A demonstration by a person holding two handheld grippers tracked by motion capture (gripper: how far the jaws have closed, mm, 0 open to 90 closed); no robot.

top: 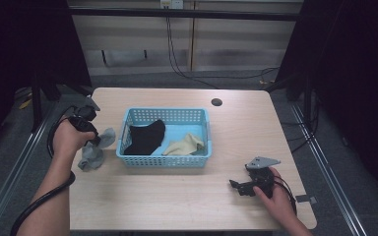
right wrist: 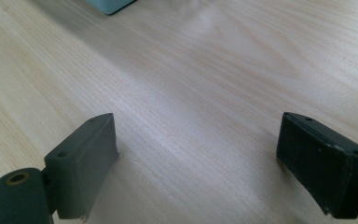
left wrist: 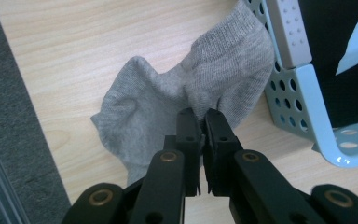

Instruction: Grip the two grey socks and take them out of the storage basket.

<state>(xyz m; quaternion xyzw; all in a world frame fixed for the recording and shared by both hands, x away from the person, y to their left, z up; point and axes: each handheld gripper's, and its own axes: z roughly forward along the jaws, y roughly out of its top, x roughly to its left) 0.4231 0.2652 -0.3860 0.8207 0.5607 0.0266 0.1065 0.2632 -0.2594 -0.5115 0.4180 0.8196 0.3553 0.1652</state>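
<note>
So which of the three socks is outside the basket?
The grey sock, pinched by the left gripper on the table left of the blue basket; the black and cream ones lie inside.

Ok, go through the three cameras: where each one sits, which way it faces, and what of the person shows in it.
High view: fixed above the person's side, facing forward and down on the table; both forearms, the left gripper and right gripper show.
Left gripper view: rides the left gripper, looking along its jaws, shut on the grey sock.
Right gripper view: rides the right gripper, looking low across bare tabletop between its open jaws.
Shared: the high and left gripper views both show the grey sock beside the blue basket.
</note>
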